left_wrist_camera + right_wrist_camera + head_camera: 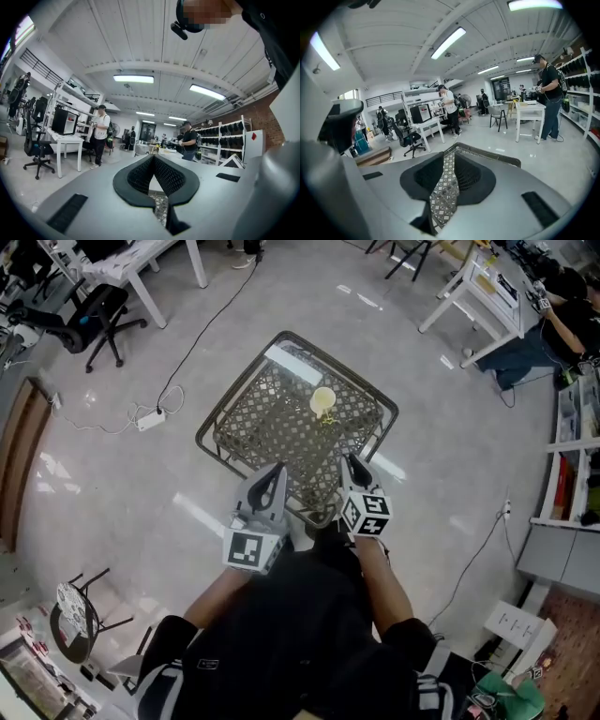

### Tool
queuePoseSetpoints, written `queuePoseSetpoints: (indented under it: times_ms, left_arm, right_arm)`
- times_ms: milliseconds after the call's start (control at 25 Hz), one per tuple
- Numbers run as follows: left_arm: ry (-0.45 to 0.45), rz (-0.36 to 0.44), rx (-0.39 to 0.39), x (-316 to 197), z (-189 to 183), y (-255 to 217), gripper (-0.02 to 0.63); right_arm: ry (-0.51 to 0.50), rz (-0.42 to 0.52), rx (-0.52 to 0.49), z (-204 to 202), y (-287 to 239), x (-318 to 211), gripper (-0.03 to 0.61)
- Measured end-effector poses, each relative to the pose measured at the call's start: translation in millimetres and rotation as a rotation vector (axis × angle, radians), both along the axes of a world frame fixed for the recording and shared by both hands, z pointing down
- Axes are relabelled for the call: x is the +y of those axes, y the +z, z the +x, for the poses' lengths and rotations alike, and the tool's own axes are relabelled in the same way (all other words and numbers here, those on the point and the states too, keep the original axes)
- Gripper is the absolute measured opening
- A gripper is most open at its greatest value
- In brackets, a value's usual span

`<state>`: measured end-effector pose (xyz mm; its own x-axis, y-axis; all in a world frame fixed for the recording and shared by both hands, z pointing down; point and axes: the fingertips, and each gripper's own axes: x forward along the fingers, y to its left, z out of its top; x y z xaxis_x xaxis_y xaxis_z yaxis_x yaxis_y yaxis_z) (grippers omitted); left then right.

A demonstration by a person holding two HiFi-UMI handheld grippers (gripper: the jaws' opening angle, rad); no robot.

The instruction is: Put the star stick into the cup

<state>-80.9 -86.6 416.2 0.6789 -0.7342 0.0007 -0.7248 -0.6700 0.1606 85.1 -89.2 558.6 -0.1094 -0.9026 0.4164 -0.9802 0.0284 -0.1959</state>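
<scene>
A pale yellow cup [322, 400] stands on the far part of a small woven lattice table [267, 432]. A small yellowish piece [326, 418], perhaps the star stick, lies just in front of the cup; it is too small to tell. Both grippers hover over the table's near edge, well short of the cup. My left gripper [274, 470] [153, 158] has its fingertips touching and holds nothing. On my right gripper [351, 463] [450, 157] a narrow gap parts the tips, and only the table's lattice [443, 197] shows through it. Neither gripper view shows the cup.
The table stands alone on a shiny grey floor. A cable with a power strip [150, 418] lies at the left and an office chair [94, 315] beyond it. White desks [478, 296] and a seated person [553, 329] are at the far right. A small round stool [75, 615] stands near left.
</scene>
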Motion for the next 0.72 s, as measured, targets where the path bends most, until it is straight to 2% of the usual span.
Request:
queuePoseSetpoints:
  times_ms: [280,440,720]
  left_arm:
    - [-0.005,-0.016,0.005,22,14,-5,0.015]
    - [-0.015,-0.043,0.006,35,22,-8,0.015]
    - [-0.033,-0.044,-0.004,42,33,-5,0.015]
  right_arm:
    - [0.035,0.081,-0.011,5,-41,37,0.023]
    - [0.035,0.094,-0.046,6,-59,56,0.015]
    - [0.007,0.132,-0.060,6,-77,74,0.011]
